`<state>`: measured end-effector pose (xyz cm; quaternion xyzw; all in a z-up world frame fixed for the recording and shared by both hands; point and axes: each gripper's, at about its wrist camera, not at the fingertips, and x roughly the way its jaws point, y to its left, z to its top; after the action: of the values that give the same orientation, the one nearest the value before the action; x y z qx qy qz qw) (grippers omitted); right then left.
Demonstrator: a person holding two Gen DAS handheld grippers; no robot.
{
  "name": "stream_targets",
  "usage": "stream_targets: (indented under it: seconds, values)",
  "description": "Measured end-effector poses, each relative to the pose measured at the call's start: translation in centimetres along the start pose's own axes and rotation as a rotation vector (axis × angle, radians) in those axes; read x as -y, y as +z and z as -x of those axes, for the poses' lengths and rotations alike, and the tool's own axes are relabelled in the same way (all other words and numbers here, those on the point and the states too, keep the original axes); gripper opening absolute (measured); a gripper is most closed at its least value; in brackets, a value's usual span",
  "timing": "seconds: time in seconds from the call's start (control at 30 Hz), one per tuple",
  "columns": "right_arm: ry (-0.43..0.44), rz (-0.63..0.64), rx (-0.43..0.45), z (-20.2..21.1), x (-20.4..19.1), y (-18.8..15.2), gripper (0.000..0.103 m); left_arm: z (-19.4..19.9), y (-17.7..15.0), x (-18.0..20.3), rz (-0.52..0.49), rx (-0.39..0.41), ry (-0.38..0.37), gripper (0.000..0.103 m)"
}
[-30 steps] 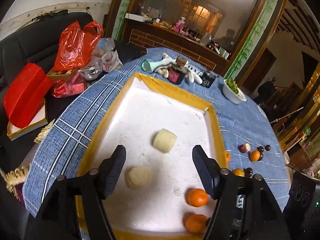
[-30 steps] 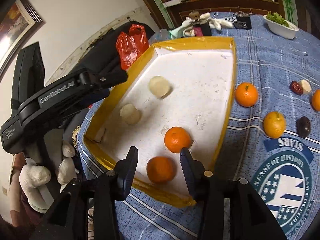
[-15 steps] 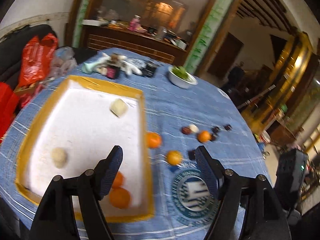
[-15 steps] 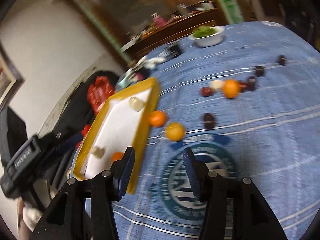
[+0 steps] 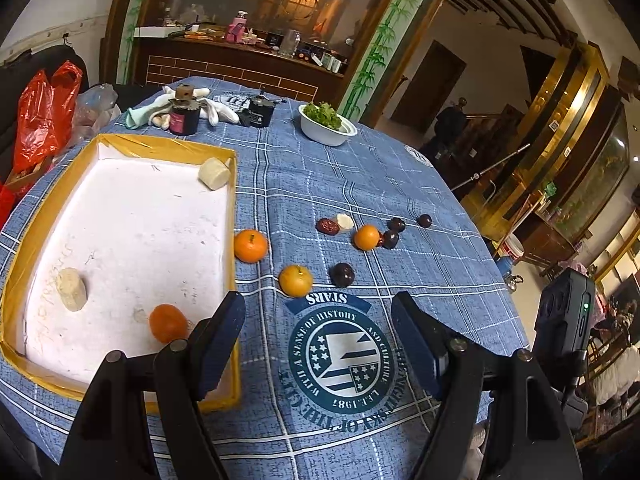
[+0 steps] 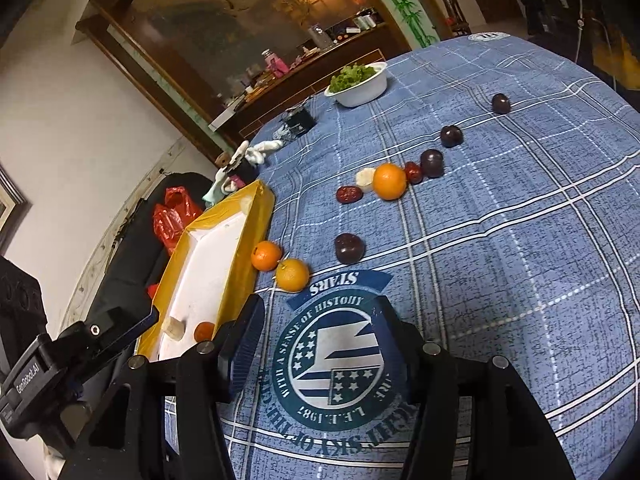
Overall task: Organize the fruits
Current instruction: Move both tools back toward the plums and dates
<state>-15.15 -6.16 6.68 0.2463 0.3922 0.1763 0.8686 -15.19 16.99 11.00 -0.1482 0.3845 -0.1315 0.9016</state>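
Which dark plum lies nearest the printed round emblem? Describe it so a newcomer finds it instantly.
Start at the round blue-and-white emblem printed on the blue checked tablecloth. Just above its "STARS" banner sits one glossy dark purple plum, right of a yellow-orange tangerine. Unlike the other dark plums clustered farther back, it lies alone, touching nothing.

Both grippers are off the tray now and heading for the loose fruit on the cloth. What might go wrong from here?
The two oranges lie close together beside the tray; grabbing one may nudge the other rolling. The dark plums near the round table's far edge could roll off if bumped. The right gripper is opening, empty.
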Motion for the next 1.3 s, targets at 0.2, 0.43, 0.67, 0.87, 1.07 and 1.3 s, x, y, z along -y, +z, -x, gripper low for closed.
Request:
stream_targets:
  seconds: [0.2, 0.43, 0.67, 0.87, 1.07, 1.3]
  values:
    - [-0.015, -0.024, -0.002, -0.2, 0.8, 0.0, 0.061, -0.9, -0.4, 0.3, 0.002, -0.032, -0.018, 0.075]
    - [-0.027, -0.036, -0.012, -0.8, 1.2, 0.1, 0.061, -1.3, -0.4, 0.3, 0.001, -0.042, -0.021, 0.075]
    - [-0.044, -0.051, -0.006, -1.1, 2.0, 0.4, 0.061, -2.0, -0.3, 0.3, 0.006, -0.052, -0.020, 0.075]
    - [-0.050, -0.061, -0.011, -1.3, 2.7, 0.4, 0.061, -3.2, -0.3, 0.7, 0.008, -0.079, -0.027, 0.075]
    - [-0.064, -0.080, 0.005, -0.9, 3.9, 0.9, 0.061, -3.9, -0.4, 1.3, -0.019, -0.089, -0.027, 0.075]
    - [-0.066, -0.114, 0.067, 1.0, 7.1, 4.1, 0.061, -3.7, 0.0, 0.7, -0.022, -0.066, 0.014, 0.075]
